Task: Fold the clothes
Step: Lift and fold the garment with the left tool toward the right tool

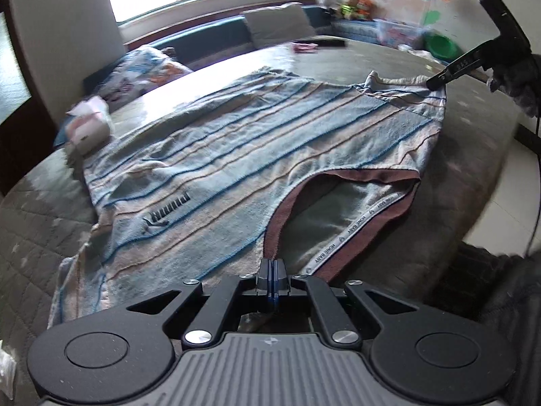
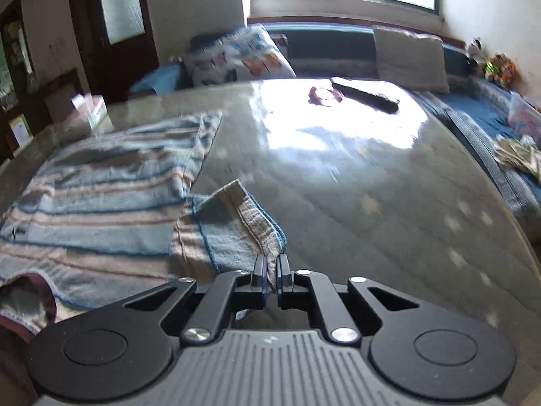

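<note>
A blue, pink and white striped top with a maroon-edged neckline lies spread on a grey quilted table. My left gripper is shut on the neckline edge at the near side. My right gripper is shut on the hem of a sleeve that is folded over; it also shows in the left wrist view, far right, pinching that sleeve end. The shirt body lies to the left in the right wrist view.
A tissue box stands at the table's left edge beside the shirt. A pink item and a dark remote lie at the far side. Cushions and toys sit on a bench behind. A cable hangs at right.
</note>
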`<state>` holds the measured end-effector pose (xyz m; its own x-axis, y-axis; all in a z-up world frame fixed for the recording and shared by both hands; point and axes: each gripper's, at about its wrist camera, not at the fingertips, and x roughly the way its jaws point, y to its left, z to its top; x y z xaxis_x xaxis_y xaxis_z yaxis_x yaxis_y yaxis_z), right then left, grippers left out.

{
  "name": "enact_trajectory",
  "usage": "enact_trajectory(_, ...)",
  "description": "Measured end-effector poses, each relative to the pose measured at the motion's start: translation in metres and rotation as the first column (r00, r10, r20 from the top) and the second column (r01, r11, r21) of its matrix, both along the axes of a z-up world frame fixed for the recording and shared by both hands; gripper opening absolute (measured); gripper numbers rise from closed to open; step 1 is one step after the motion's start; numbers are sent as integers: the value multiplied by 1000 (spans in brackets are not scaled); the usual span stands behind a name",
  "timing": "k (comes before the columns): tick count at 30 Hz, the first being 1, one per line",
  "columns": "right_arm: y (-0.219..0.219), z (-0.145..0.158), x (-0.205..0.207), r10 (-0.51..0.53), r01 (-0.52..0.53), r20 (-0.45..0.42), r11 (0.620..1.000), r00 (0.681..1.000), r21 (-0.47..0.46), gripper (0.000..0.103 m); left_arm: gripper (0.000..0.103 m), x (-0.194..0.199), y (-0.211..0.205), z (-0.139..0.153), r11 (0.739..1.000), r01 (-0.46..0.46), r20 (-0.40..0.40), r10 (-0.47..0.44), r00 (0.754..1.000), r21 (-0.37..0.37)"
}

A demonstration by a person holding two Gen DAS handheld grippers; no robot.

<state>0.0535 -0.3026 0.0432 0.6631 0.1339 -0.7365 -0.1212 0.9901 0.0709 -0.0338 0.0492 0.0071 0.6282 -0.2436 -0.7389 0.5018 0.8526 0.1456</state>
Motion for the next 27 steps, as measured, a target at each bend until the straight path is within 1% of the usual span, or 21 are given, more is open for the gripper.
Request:
enact_trajectory(3,-7,-8,-18,-17,14,-72,999,997,-41,5,1,-5,-1,1,999,46,-8,-46,999,-3)
enact_trajectory(7,-17,-7,-39,-41,35,-110,998,993,-57,5,1,-6,-1,1,996,82,-17,-82,996,-29)
enact_trajectory(10,-20,-10,-46,-52,42,-146,996,988,-75,6,2,-3,1,-1,995,94,-35,-95,995,-43)
enact_trajectory(11,-21,-11,-47,-55,44,-150,996,987,-78,8,3,-2,3,1,994,94,-42,-96,995,-50)
enact_trajectory(12,-22,-11,-47,-59,47,-155,996,986,-81,11,6,-1,6,2,994,93,-49,-96,994,-56)
enact_trajectory(13,-22,-8,-47,-60,48,-150,995,987,-83,15,6,2,10,5,993,89,-61,-93,994,-75)
enact_trajectory(14,-23,-5,-47,-59,47,-139,995,988,-88,16,6,2,16,9,993,81,-66,-88,994,-91)
enact_trajectory(16,-22,4,-44,-53,42,-104,994,993,-96,17,8,1,22,16,993,67,-52,-73,996,-100)
enact_trajectory(19,-15,13,-33,-23,18,-60,996,998,-86,18,10,6,31,28,995,22,-11,-23,1000,-100)
enact_trajectory(21,-6,18,-19,16,-18,-28,997,999,-72,19,10,15,36,32,993,-35,7,36,999,-111)
enact_trajectory(22,1,19,-10,39,-40,-12,997,999,-64,21,11,19,38,35,991,-63,16,65,998,-117)
enact_trajectory(25,23,19,13,107,-107,18,994,994,-33,23,19,49,45,32,974,-171,7,174,985,-151)
enact_trajectory(27,37,16,28,146,-146,27,989,989,-14,23,19,71,49,29,955,-240,-3,243,970,-174)
